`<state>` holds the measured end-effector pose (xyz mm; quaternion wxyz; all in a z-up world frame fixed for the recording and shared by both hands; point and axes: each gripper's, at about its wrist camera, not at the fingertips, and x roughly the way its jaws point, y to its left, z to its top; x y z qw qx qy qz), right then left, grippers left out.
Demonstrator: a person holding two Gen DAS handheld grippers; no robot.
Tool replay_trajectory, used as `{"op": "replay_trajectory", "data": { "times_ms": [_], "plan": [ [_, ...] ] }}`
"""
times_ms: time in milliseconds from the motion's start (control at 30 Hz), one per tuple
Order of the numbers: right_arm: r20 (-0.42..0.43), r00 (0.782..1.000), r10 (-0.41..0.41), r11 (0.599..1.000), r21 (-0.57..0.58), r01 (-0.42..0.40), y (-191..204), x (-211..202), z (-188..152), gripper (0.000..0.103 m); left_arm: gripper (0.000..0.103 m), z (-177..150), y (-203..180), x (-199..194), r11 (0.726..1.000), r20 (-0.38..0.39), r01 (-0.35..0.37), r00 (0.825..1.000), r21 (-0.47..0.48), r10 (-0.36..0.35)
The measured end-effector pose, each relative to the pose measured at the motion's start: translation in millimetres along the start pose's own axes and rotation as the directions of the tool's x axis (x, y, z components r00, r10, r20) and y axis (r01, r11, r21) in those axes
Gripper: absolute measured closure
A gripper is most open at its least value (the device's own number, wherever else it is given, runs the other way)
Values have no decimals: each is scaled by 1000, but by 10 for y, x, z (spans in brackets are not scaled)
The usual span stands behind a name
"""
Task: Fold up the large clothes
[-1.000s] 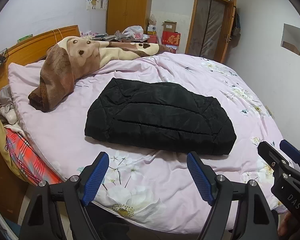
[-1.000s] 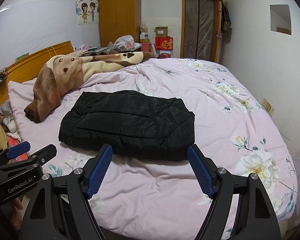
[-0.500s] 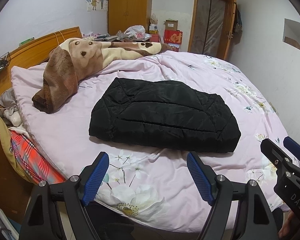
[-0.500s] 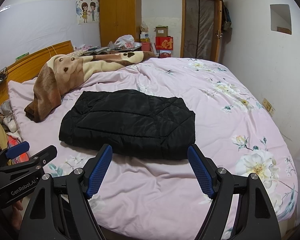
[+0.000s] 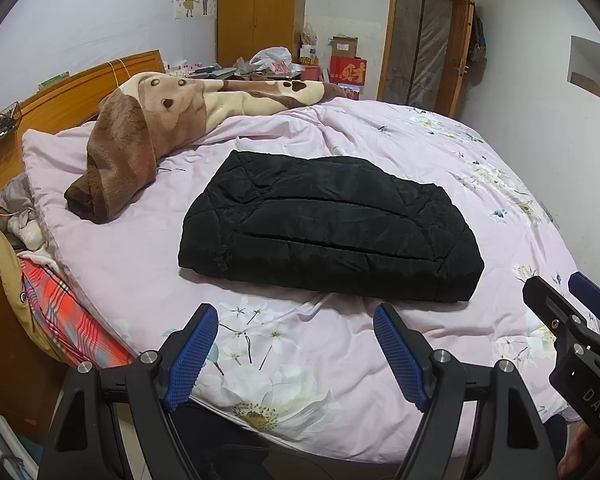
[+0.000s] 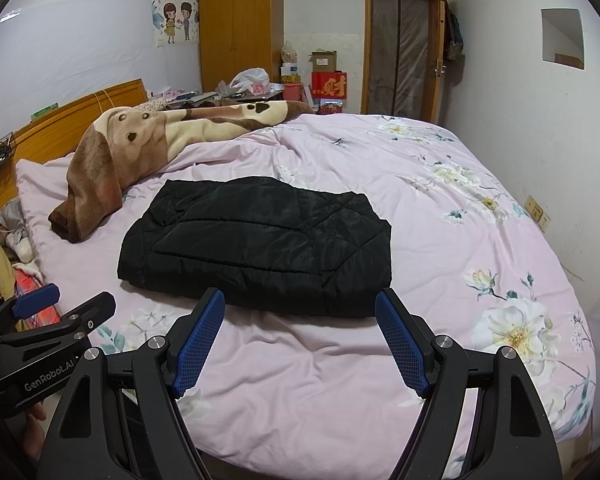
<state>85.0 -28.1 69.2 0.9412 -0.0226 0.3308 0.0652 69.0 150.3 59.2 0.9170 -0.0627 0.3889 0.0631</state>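
Observation:
A black quilted jacket (image 5: 328, 228) (image 6: 260, 244) lies folded into a flat rectangle on the pink floral quilt (image 5: 340, 360) (image 6: 460, 208). My left gripper (image 5: 296, 320) hangs open above the near edge of the bed, short of the jacket, with nothing between its blue pads. My right gripper (image 6: 300, 308) is open too, just in front of the jacket's near edge, touching nothing. Each gripper shows at the side of the other's view: the right gripper (image 5: 564, 300) at the right edge, the left gripper (image 6: 68, 304) at the lower left.
A brown and cream plush blanket (image 5: 148, 136) lies bunched at the head end, left of the jacket. A wooden headboard (image 5: 80, 88), a wardrobe (image 6: 240, 28), boxes and a door (image 6: 400, 48) stand beyond. Clothes and a checked cloth (image 5: 48, 312) hang off the bed's left side.
The left wrist view has drifted slightly, so the jacket sits a little further right and lower. Both grippers stay open and the jacket has not moved.

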Motion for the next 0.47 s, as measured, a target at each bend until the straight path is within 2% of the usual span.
{"op": "replay_trajectory", "data": {
  "times_ms": [467],
  "plan": [
    [0,1000,0,1000,0,0,-7,2,1,25,23,-22,9,12,1000,-2,-6,1000,4,6]
  ]
}}
